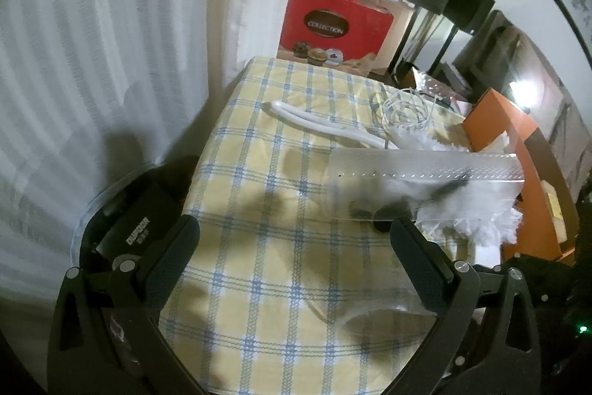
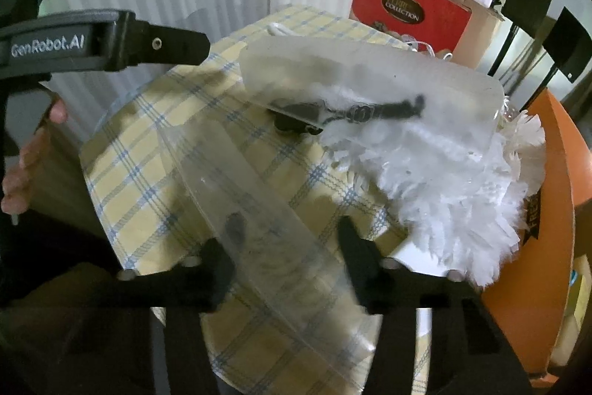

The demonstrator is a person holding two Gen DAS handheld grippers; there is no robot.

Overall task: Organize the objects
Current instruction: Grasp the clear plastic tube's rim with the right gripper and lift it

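Observation:
A frosted plastic bag (image 1: 425, 173) (image 2: 370, 87) lies on the yellow checked tablecloth (image 1: 259, 173) (image 2: 148, 180). A white fluffy duster (image 1: 477, 213) (image 2: 444, 180) with a black handle piece (image 2: 355, 111) sits partly inside it. My right gripper (image 2: 286, 258) points down at the cloth. A loose clear flap of the bag (image 2: 266, 232) runs between its fingers, which stand apart. My left gripper (image 1: 292, 236) is wide open over bare cloth, its right finger beside the bag's near end. One of its fingers (image 2: 177, 43) shows at the upper left of the right wrist view.
An orange box (image 1: 518, 136) (image 2: 547, 210) stands against the duster on the right. A white looped handle (image 1: 307, 117) and a coiled white cable (image 1: 403, 106) lie farther back. Red gift bags (image 1: 333, 21) (image 2: 410, 10) stand behind the table, a white curtain (image 1: 111, 62) to the left.

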